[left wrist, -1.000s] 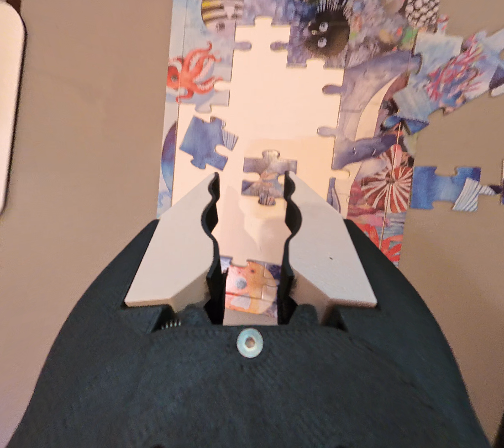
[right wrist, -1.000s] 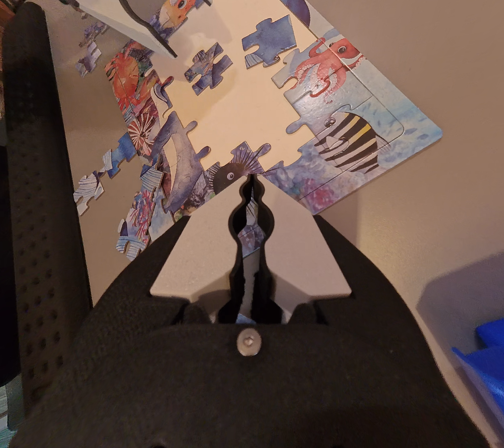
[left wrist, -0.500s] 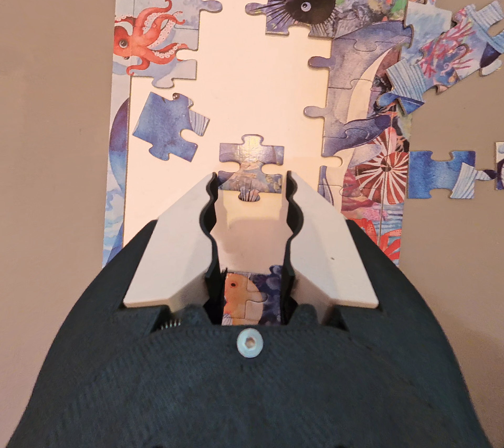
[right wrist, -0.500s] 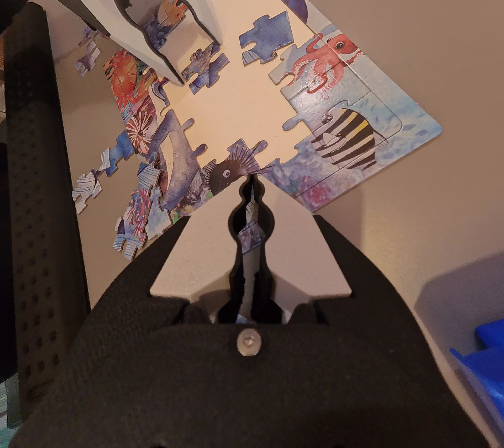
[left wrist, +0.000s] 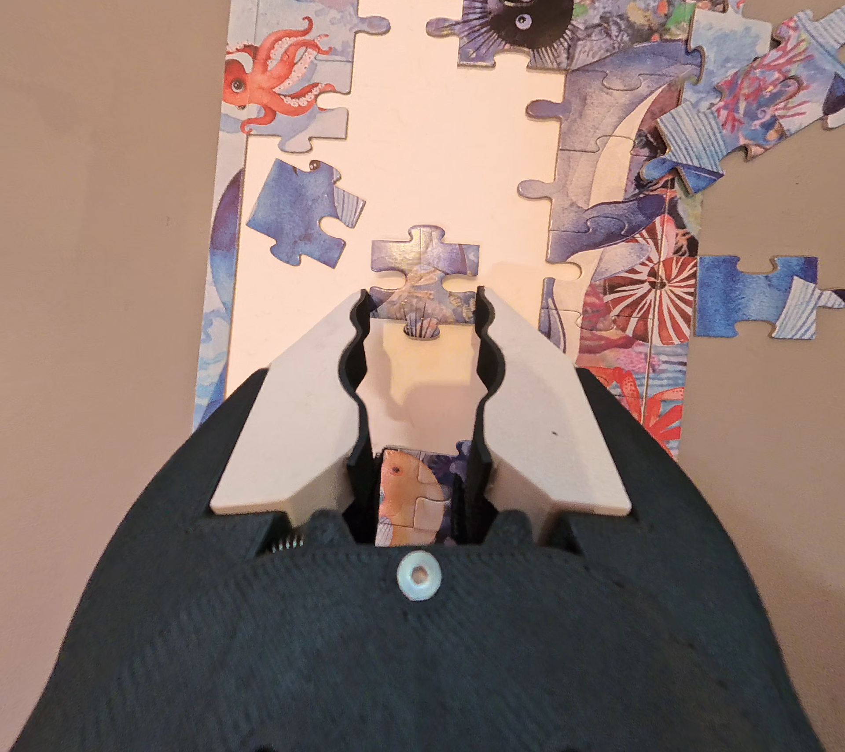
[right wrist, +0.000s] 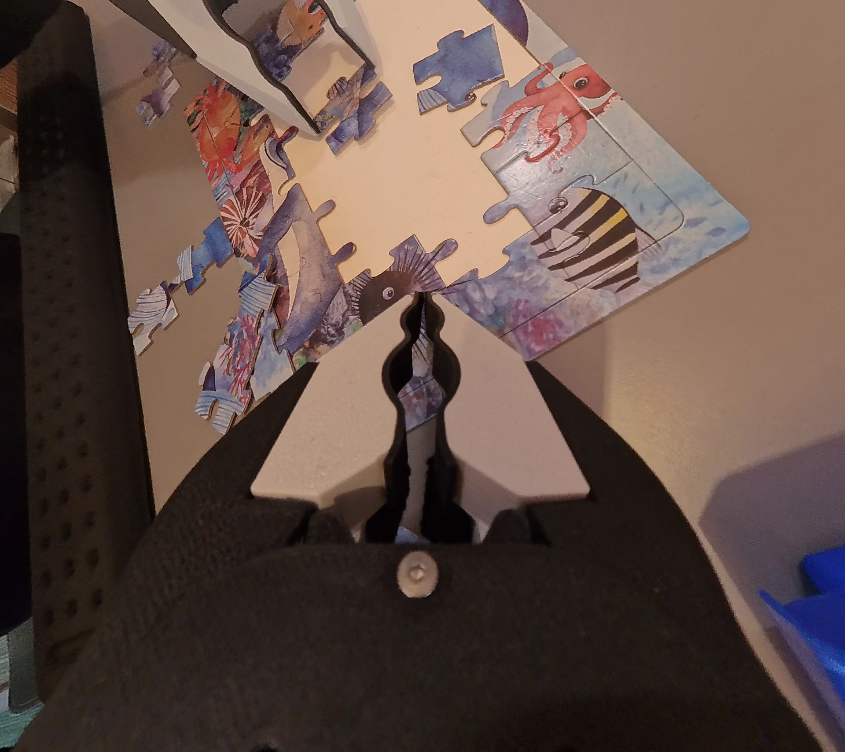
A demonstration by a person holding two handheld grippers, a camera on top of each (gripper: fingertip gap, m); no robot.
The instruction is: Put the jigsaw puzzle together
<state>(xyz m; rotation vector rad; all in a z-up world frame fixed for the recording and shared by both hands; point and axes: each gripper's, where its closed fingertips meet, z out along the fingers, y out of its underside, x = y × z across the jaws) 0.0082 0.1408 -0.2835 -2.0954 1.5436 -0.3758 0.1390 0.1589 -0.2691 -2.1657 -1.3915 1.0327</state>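
A sea-themed jigsaw puzzle tray (left wrist: 434,126) lies on a tan table, with its cream middle bare; it also shows in the right wrist view (right wrist: 411,190). A loose blue-purple piece (left wrist: 423,277) lies on the bare area. My left gripper (left wrist: 420,295) is open, its fingertips on either side of that piece's near end; the right wrist view shows it (right wrist: 343,99) low over the same piece (right wrist: 361,112). A second loose blue piece (left wrist: 302,217) lies to the left. My right gripper (right wrist: 423,295) is shut and empty, its tip over the tray's far edge by the black sea urchin (right wrist: 384,295).
Several loose pieces (left wrist: 754,89) lie off the tray's right side, and a joined blue pair (left wrist: 754,295) lies nearer. A dark perforated object (right wrist: 68,272) stands along the left of the right wrist view. A blue object (right wrist: 814,615) sits at its lower right. The grippers' ends are close to 15 cm from one another. To reach the dark perforated object (right wrist: 68,272) in a straight line is about 25 cm for my left fingers, about 30 cm for my right.
My left gripper has moved forward and down over the tray, so its open fingertips now flank the blue-purple piece. The right gripper has barely moved.
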